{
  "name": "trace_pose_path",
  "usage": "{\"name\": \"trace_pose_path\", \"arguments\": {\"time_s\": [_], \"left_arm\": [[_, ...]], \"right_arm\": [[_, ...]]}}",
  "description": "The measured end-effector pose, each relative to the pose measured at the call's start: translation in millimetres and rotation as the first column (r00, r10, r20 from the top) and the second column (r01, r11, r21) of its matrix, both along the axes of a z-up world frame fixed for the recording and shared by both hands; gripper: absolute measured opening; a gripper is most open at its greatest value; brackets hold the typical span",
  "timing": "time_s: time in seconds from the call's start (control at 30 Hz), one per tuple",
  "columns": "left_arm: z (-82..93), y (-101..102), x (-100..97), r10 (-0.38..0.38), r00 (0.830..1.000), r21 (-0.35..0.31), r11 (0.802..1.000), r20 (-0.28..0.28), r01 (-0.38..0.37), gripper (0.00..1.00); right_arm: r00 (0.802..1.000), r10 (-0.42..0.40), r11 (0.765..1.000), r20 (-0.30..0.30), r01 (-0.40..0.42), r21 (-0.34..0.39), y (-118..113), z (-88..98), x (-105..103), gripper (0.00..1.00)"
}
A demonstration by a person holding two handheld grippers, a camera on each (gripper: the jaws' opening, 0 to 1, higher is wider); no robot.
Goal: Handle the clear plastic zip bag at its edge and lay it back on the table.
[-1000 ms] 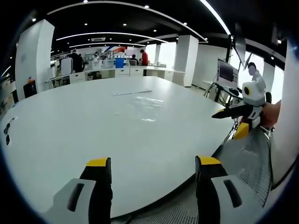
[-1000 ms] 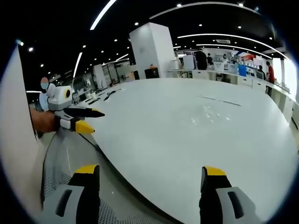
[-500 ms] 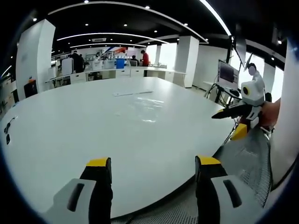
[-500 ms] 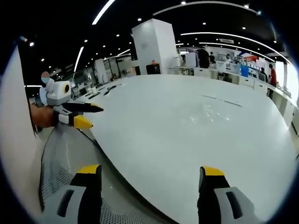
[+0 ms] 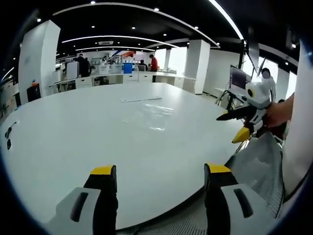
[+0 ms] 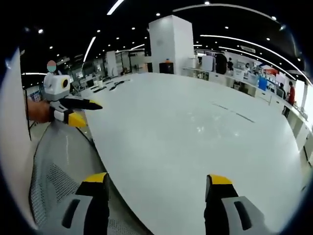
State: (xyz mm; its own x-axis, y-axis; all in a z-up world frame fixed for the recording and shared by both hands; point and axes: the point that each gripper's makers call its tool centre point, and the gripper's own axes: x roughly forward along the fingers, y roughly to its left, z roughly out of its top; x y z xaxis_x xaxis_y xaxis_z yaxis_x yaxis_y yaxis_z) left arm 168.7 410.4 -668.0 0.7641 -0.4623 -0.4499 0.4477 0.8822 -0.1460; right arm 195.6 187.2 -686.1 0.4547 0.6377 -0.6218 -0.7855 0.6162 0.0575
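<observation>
**A:** Bag (image 5: 152, 116) is lying flat on the white surface (image 5: 73, 142), out toward the middle, well apart from both grippers. It's clear, so it reads mostly as a patch of glare. In the right gripper view I can only make out faint glints around mid-surface; I wouldn't swear to its outline there.

**B:** And the grippers?

**A:** Left gripper (image 5: 159, 174) has its jaws wide apart with nothing between them, held back over the near rim. Right gripper (image 6: 156, 182) likewise: jaws apart, nothing held. Each shows in the other's view, off to the side past the rim.

**B:** So how would you go about the pick?

**A:** I'd judge the approach hasn't really begun. Come in low and nearly level with the surface, aim for the zip strip at the edge, since it's stiffer than the film, and close on that. Thin film lying flat gives the jaws little to bite.

**B:** Anything different from a second ago?

**A:** The right gripper has risen and tilted a bit; its view has swung left. The bag hasn't moved.
</observation>
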Motion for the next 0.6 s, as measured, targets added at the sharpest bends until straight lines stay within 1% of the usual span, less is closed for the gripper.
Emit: {"name": "trace_pose_path", "arguments": {"time_s": [0.1, 0.43, 0.6], "left_arm": [[0.5, 1, 0.1, 0.004, 1.0, -0.001, 1.0, 0.003, -0.004, 0.7], [11.2, -4, -0.1, 0.024, 1.0, -0.017, 1.0, 0.005, -0.024, 0.7], [13.1, -3, 0.6, 0.033, 0.999, -0.022, 0.999, 0.006, -0.033, 0.7]], "right_arm": [[1.0, 0.009, 1.0, 0.002, -0.009, -0.011, 0, -1.2, 10, 0.8], [0.998, 0.052, 0.996, 0.023, -0.05, -0.069, 6, -5.2, 44, 0.78], [0.996, 0.084, 0.992, 0.034, -0.081, -0.096, 13, -6.9, 60, 0.76]]}}
